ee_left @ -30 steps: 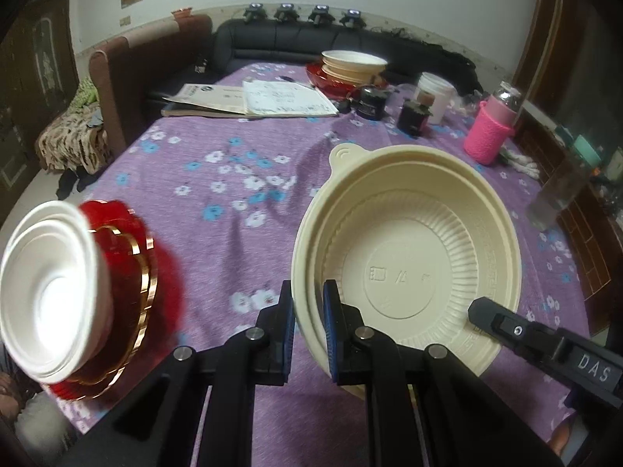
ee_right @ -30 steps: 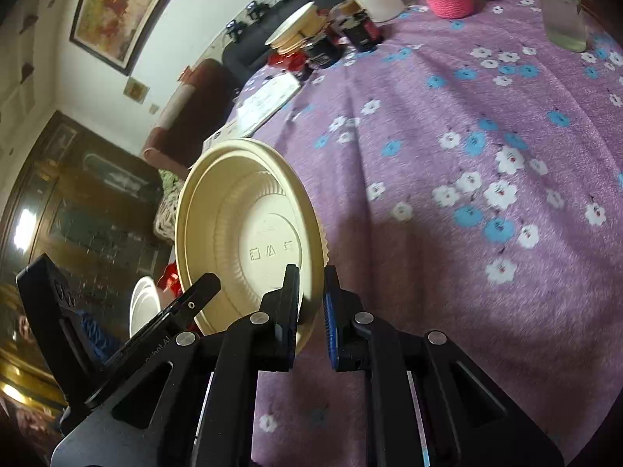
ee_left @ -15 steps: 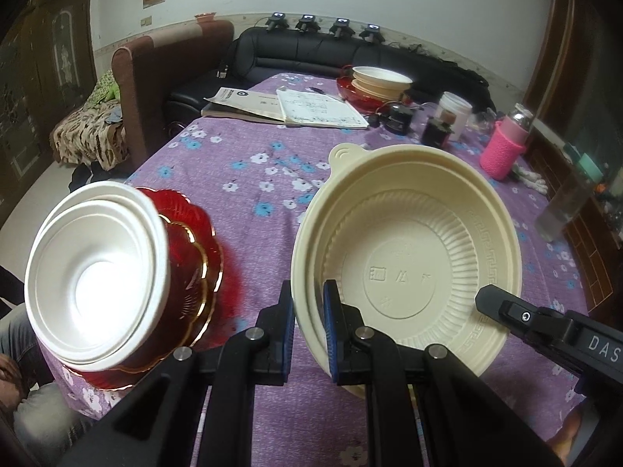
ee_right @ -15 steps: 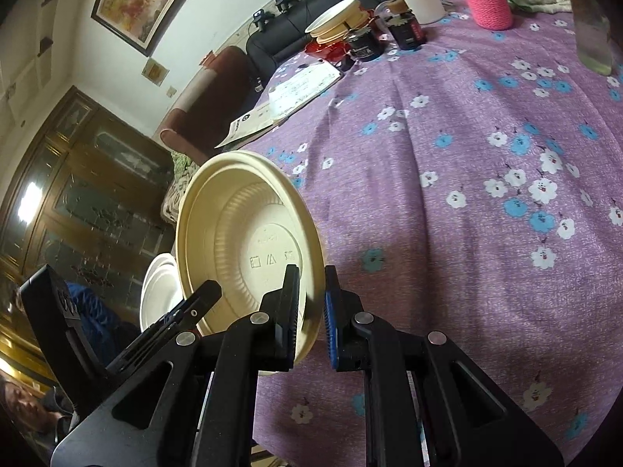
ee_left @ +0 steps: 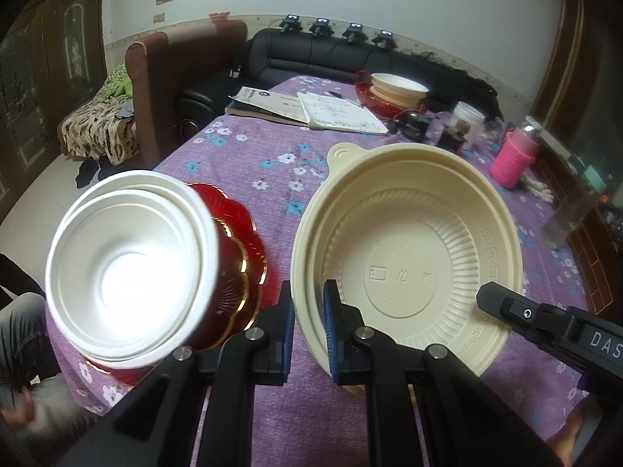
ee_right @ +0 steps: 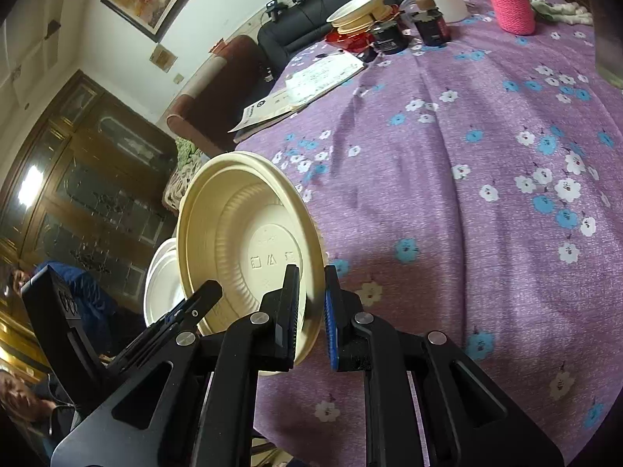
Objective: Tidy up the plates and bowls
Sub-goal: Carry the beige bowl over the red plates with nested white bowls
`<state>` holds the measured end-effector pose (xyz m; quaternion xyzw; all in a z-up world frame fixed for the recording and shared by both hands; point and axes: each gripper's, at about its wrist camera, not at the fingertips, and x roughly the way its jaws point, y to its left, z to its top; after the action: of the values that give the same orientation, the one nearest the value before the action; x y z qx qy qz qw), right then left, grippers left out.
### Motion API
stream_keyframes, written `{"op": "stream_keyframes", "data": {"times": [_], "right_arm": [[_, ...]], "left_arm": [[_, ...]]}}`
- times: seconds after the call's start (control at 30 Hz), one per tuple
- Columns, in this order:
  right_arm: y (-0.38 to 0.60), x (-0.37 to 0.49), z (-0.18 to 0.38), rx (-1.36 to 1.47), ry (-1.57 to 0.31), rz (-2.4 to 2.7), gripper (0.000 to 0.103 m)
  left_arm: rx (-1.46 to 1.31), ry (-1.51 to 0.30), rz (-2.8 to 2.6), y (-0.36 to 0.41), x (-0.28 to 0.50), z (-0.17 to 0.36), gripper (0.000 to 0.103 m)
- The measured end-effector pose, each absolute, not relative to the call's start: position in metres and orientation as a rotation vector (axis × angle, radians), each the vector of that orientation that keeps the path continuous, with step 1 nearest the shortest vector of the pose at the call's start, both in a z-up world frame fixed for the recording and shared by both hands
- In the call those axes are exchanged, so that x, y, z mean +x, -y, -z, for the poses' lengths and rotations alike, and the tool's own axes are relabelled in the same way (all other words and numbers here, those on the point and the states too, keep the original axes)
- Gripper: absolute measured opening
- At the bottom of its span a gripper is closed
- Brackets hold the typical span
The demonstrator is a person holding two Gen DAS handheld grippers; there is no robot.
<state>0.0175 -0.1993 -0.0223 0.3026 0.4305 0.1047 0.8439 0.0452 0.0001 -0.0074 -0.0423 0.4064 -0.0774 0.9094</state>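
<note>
A cream plastic bowl is held tilted above the purple floral table. My left gripper is shut on its near-left rim. My right gripper is shut on its opposite rim, and the bowl shows there too. The right gripper's finger pokes in at lower right of the left wrist view. To the left, nested white bowls sit tilted on red gold-edged plates near the table's edge. The white bowls peek from behind the cream bowl.
At the table's far end stand a red plate with cream bowls, papers, dark jars, a white tub, a pink-sleeved bottle and a clear bottle. A sofa and armchair stand behind.
Both grippers with the cream bowl have drawn back and up. The white bowls on the red plates now sit closer to the cream bowl in view.
</note>
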Motion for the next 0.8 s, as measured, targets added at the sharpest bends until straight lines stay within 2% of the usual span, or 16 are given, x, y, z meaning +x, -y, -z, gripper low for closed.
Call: {"op": "stream_keyframes", "data": {"times": [0.8], "right_arm": [[0.154,0.021,0.009,0.573,-0.896,-0.283,0.012]], "left_arm": [[-0.146,-0.808,0.111,-0.042,0.038,-0.001,0.013]]}}
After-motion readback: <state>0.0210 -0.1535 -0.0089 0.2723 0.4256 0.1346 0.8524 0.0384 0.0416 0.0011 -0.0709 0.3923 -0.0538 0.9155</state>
